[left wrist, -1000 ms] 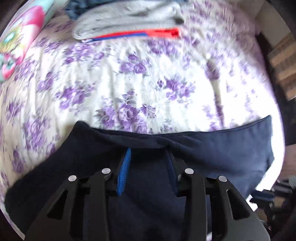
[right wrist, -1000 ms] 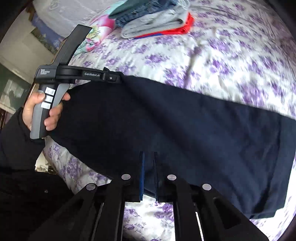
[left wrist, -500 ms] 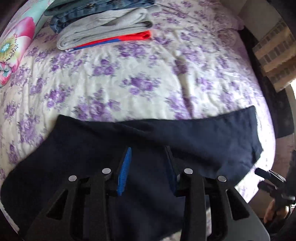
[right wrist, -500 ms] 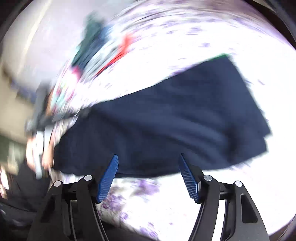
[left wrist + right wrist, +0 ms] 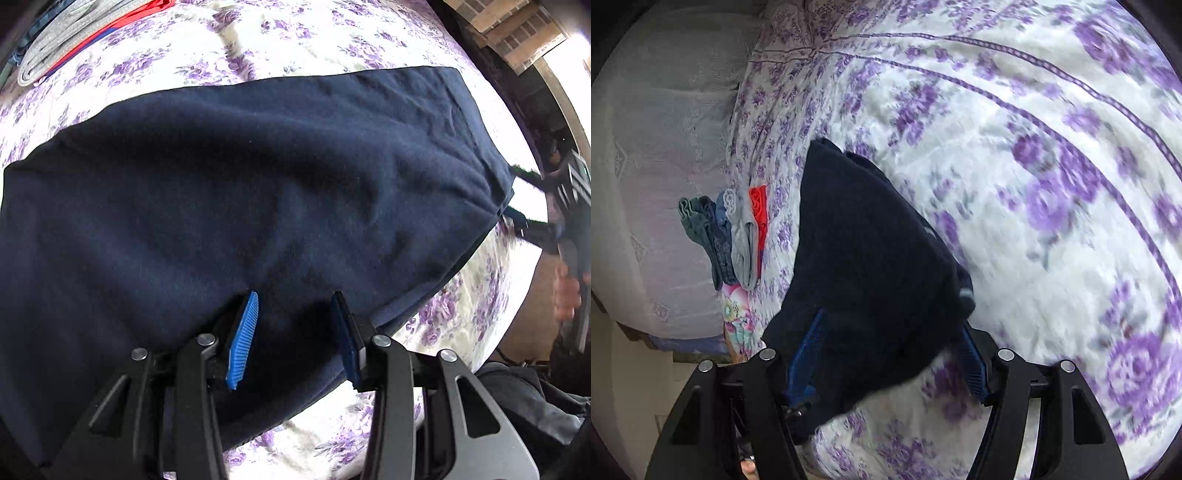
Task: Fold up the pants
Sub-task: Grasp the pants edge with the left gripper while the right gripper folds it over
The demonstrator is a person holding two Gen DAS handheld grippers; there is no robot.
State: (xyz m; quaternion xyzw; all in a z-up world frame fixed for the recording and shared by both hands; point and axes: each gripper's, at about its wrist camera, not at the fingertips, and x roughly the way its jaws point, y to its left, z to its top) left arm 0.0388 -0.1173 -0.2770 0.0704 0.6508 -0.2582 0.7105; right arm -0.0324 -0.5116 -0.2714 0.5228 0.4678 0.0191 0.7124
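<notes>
The dark navy pants lie spread across the floral bedsheet, folded lengthwise. My left gripper is open, its blue pads above the near edge of the pants. My right gripper is open wide, with the end of the pants lying between its fingers. The right gripper also shows at the far right in the left wrist view, at the pants' end.
A stack of folded clothes, grey, red and denim, sits at the back of the bed; it also shows in the left wrist view. A flowered pillow lies beside it. A white wall is behind.
My right gripper opened, letting go of the pants edge, and swung round to the pants' end. My left gripper moved back and right over the pants, staying open.
</notes>
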